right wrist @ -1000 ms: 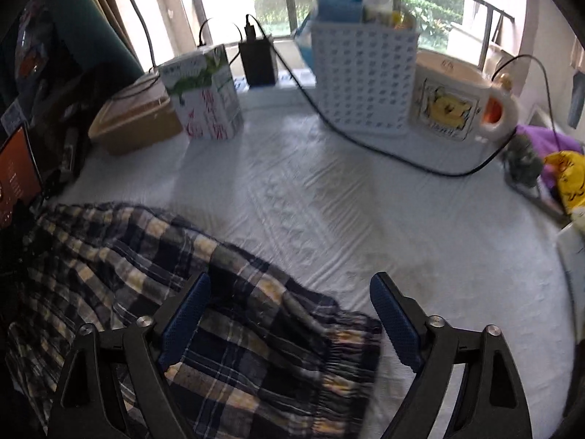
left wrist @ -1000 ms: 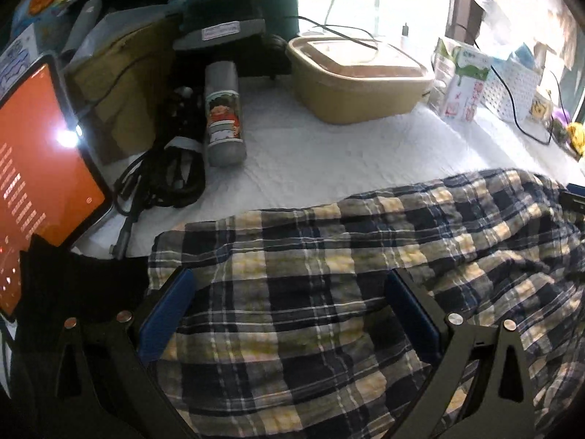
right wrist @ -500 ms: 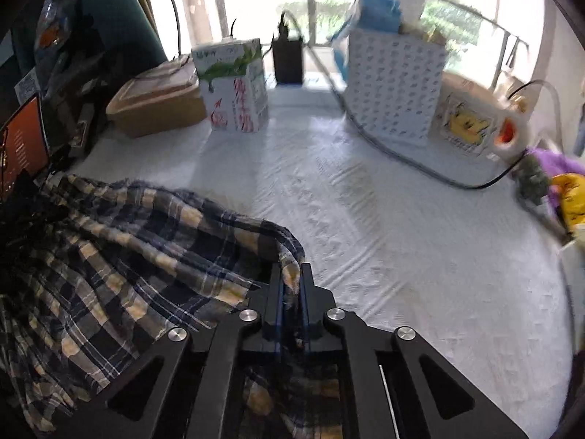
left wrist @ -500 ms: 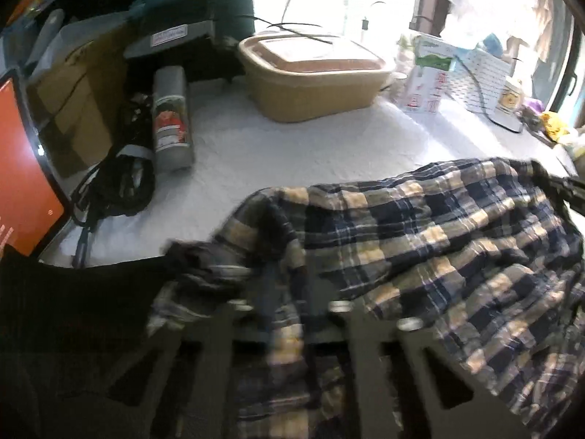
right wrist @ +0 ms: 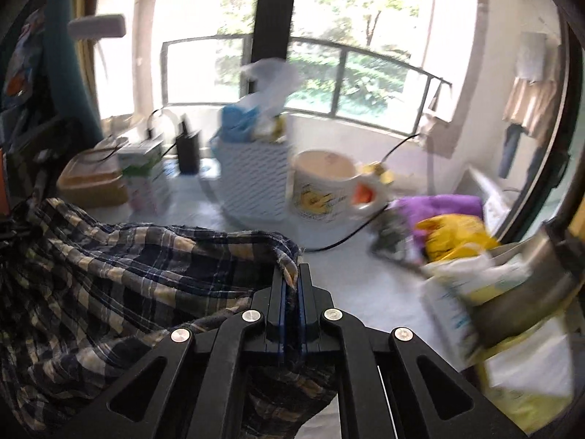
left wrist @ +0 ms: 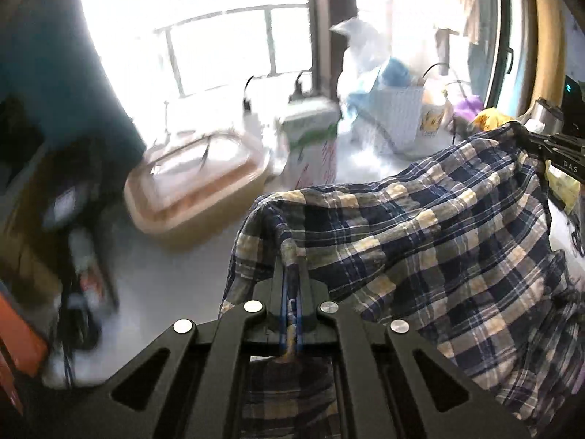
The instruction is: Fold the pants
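1. My left fingers [left wrist: 291, 289] are clamped tight on a bunched corner of the plaid pants [left wrist: 420, 256], the cloth pinched between the pads and trailing down under the gripper

2. My right fingers [right wrist: 291, 285] are pressed together on the opposite corner of the pants [right wrist: 120, 267]; a little tuft of fabric pokes out just above the pads

3. Between the two grips the pants hang as a sagging sheet, raised off the white bench [right wrist: 365, 292], with the lower part drooping toward it. In the left view my right gripper shows at the far corner of the pants

4. I judge this as the lift-and-carry step of a fold: both corners are taken and the held edge is up, ready to be brought over the rest of the garment

5. The next move calls for keeping both grips firm and the top edge taut and level, then carrying it across so it lands squarely on the opposite edge, without dragging the hanging part into a wrinkle

6. Beyond the pants sit a tan lidded box [left wrist: 197, 186], a carton [left wrist: 314, 153], a white basket [right wrist: 256, 179] and a cream appliance [right wrist: 325, 190]; I should stay clear of them
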`<state>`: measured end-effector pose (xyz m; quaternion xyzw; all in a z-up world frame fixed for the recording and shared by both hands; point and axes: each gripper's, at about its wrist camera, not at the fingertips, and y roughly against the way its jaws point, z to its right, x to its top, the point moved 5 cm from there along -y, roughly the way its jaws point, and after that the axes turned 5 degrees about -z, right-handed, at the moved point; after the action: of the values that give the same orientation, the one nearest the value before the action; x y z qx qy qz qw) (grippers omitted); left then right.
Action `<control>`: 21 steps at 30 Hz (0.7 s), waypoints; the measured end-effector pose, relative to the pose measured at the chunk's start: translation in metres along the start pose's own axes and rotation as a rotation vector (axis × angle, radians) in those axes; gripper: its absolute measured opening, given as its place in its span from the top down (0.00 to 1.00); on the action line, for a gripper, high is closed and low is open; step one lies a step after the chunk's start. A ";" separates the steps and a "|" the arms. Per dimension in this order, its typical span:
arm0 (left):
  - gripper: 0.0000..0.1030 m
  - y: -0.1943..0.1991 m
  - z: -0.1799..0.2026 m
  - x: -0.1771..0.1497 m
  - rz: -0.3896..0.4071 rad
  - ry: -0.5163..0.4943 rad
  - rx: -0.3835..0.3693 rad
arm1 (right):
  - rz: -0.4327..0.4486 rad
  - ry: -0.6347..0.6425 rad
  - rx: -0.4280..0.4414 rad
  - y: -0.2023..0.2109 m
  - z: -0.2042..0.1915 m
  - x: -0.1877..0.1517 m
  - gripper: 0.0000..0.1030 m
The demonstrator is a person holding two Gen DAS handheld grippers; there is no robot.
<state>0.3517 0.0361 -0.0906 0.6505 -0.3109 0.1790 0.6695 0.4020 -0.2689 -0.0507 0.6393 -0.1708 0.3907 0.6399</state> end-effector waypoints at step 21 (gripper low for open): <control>0.44 0.004 -0.014 -0.002 -0.027 0.153 -0.117 | -0.099 -0.037 0.005 -0.080 0.032 0.017 0.27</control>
<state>0.3505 0.0508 -0.0880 0.5986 -0.2599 0.2009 0.7306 0.4794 -0.2847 -0.0891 0.6555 -0.1497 0.3472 0.6537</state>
